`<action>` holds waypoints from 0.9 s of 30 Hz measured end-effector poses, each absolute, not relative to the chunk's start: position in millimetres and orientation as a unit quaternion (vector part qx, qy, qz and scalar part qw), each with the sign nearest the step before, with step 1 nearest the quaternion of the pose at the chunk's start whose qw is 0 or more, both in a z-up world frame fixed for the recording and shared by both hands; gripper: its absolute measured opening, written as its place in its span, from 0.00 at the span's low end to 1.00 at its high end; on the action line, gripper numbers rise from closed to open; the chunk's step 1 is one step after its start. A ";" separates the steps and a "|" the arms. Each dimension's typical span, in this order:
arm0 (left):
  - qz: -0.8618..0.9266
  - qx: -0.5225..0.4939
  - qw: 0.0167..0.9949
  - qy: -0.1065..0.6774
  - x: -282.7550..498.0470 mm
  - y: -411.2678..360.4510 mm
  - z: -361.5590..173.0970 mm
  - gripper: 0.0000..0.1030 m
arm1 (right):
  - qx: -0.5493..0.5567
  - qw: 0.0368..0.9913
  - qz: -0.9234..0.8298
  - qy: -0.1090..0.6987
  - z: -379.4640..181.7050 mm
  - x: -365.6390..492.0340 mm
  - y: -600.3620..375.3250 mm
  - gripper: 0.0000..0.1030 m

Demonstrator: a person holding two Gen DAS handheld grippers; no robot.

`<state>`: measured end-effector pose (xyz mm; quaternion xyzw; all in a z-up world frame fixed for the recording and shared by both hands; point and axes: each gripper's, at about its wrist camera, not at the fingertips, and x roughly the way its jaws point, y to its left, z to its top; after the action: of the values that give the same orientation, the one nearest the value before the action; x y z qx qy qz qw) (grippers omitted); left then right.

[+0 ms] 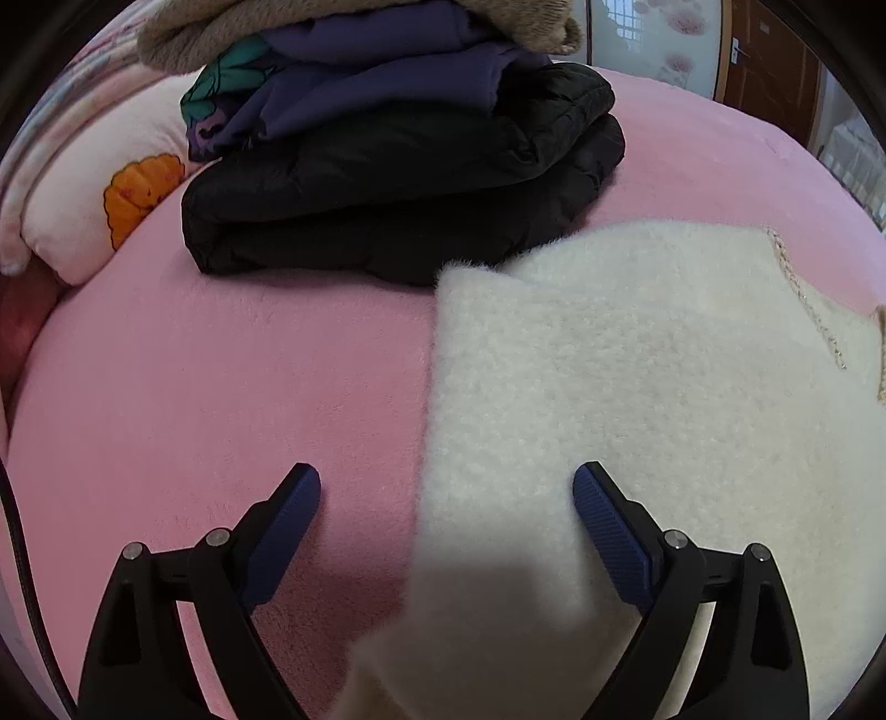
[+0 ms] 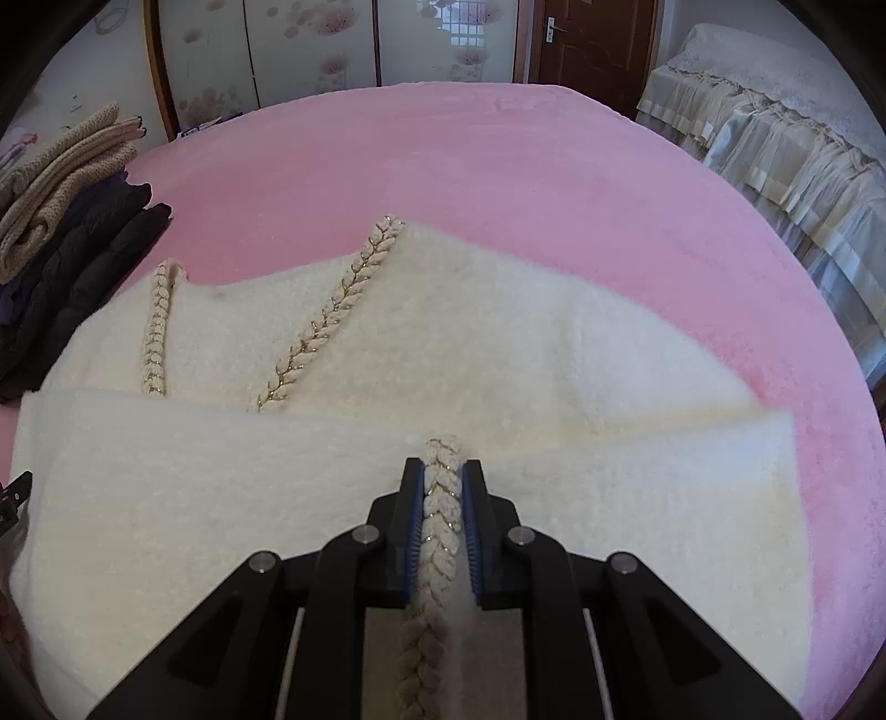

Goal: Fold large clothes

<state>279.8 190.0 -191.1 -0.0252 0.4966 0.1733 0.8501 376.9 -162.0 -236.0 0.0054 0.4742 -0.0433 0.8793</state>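
Both grippers hover over the cream sweater point(image 2: 387, 343): right gripper point(image 2: 443, 471) pinches its braided trim point(image 2: 440, 498), left gripper point(image 1: 446, 487) gapes wide, empty.

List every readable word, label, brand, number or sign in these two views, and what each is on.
None: no legible text in either view.
White fuzzy garment: braided trim only, no tag showing.
Folded clothes stack: a colourful print on the purple piece, no letters.
Pillow: an orange picture, no words.
Wardrobe doors: flower pattern only.
Left gripper and right gripper: no markings visible.
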 end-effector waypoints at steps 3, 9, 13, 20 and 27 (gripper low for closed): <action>0.164 -0.037 0.846 0.505 272.0 194.7 -181.0 0.90 | 0.011 0.877 -0.051 0.477 -221.6 365.8 -164.9 0.20; 0.129 -0.004 0.868 0.480 229.2 173.3 -142.3 0.90 | 0.033 0.892 -0.021 0.450 -185.6 312.5 -167.0 0.20; 0.098 0.013 0.883 0.458 194.5 146.1 -107.1 0.90 | 0.024 0.904 -0.008 0.428 -159.8 274.9 -159.7 0.20; 0.037 0.030 0.912 0.407 143.1 94.0 -35.6 0.90 | 0.029 0.916 0.018 0.401 -102.6 229.6 -149.5 0.20; 0.012 0.038 0.930 0.365 96.0 60.5 21.9 0.95 | 0.024 0.930 0.038 0.364 -43.5 182.2 -141.4 0.20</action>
<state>96.0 60.5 21.9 0.0381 0.3648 0.0116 0.9302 182.2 -141.4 -43.5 0.0243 0.3636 0.0382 0.9304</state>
